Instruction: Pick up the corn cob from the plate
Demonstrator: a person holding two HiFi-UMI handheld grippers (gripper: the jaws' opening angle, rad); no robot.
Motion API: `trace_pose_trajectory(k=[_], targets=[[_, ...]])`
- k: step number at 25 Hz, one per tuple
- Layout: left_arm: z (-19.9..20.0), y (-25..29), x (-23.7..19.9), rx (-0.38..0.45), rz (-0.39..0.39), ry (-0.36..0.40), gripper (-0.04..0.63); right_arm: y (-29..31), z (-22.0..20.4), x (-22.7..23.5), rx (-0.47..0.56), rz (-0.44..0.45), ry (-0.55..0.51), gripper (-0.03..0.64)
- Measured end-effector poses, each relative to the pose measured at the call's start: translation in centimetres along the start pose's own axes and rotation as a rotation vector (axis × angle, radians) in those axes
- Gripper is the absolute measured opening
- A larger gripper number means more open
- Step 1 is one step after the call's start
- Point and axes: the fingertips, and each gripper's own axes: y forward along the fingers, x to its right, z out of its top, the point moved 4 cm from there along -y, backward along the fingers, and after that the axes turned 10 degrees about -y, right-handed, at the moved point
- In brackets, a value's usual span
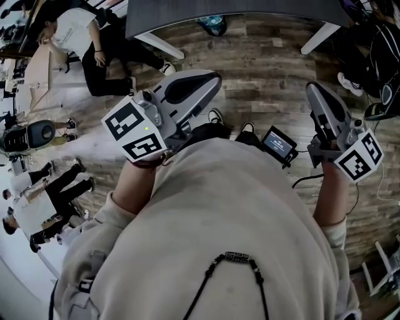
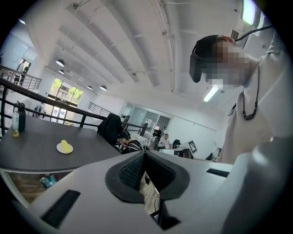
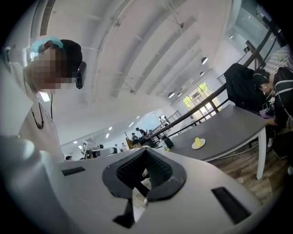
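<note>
A yellow corn cob (image 2: pixel 66 145) lies on a small white plate (image 2: pixel 61 149) on a dark grey table, far off in the left gripper view. The right gripper view shows the same corn cob (image 3: pixel 198 141) and plate (image 3: pixel 202 145) in the distance. My left gripper (image 1: pixel 214 79) and right gripper (image 1: pixel 312 89) are held up in front of the person's chest, well short of the table. The left gripper's (image 2: pixel 144 154) jaws meet with nothing between them. The right gripper (image 3: pixel 146 151) is likewise shut and empty.
The dark table (image 1: pixel 237 12) on white legs (image 1: pixel 159 45) stands ahead over wood flooring. A dark bottle (image 2: pixel 20 117) stands at its far left end. A seated person in black (image 3: pixel 256 87) is at the table. A small screen device (image 1: pixel 279 144) hangs at the chest.
</note>
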Motion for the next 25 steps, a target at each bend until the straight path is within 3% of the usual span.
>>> trace_pose_trajectory(k=[8,16,20,25], targets=[[0.2,2.1,-0.6,-0.023,-0.09,0.024,0.006,-2.4,0.7,0.5,0.066,-0.093,-0.04,0.015],[3.2,4.8,-3.8,-0.001,-0.217,0.068,0.006,-1.4,3.5,1.6,0.129,-0.187,-0.056,0.015],[4.5,4.7,-6.5,0.008,-0.247,0.069,0.006,1.2,5.0,1.3,0.119,-0.21,-0.12,0.015],[9.6,3.1,-11.5,0.018,-0.273,0.031,0.006,8.1,9.1,0.9,0.073,-0.254,-0.131,0.015]])
